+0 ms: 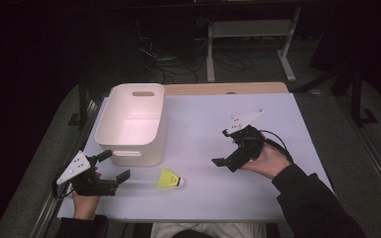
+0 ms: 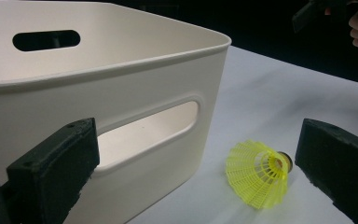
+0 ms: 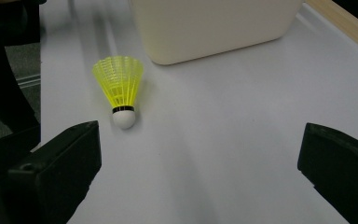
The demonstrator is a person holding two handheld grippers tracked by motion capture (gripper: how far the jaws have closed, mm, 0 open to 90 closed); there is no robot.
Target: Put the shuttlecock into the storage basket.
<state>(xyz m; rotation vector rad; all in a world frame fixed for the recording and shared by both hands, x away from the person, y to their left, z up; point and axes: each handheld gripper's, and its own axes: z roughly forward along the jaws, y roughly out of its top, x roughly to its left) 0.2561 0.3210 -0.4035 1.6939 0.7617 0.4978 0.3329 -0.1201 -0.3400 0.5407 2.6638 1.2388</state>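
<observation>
A yellow shuttlecock (image 1: 170,179) with a white cork lies on its side on the white table (image 1: 258,198), near the front edge. A white plastic bin (image 1: 134,157) with handle slots stands behind and left of it, and it looks empty. My left gripper (image 1: 114,166) is open just left of the shuttlecock, in front of the bin. In the left gripper view the shuttlecock (image 2: 258,175) lies close to the right jaw, beside the bin (image 2: 121,88). My right gripper (image 1: 222,147) is open and holds nothing, off to the right of the shuttlecock (image 3: 120,88), which lies ahead near its left jaw.
A wooden strip (image 1: 225,88) runs along the table's far edge. Behind it are a white desk frame (image 1: 248,29) and floor cables in the dark. Bare table top lies between the two grippers and to the right of the bin (image 3: 214,28).
</observation>
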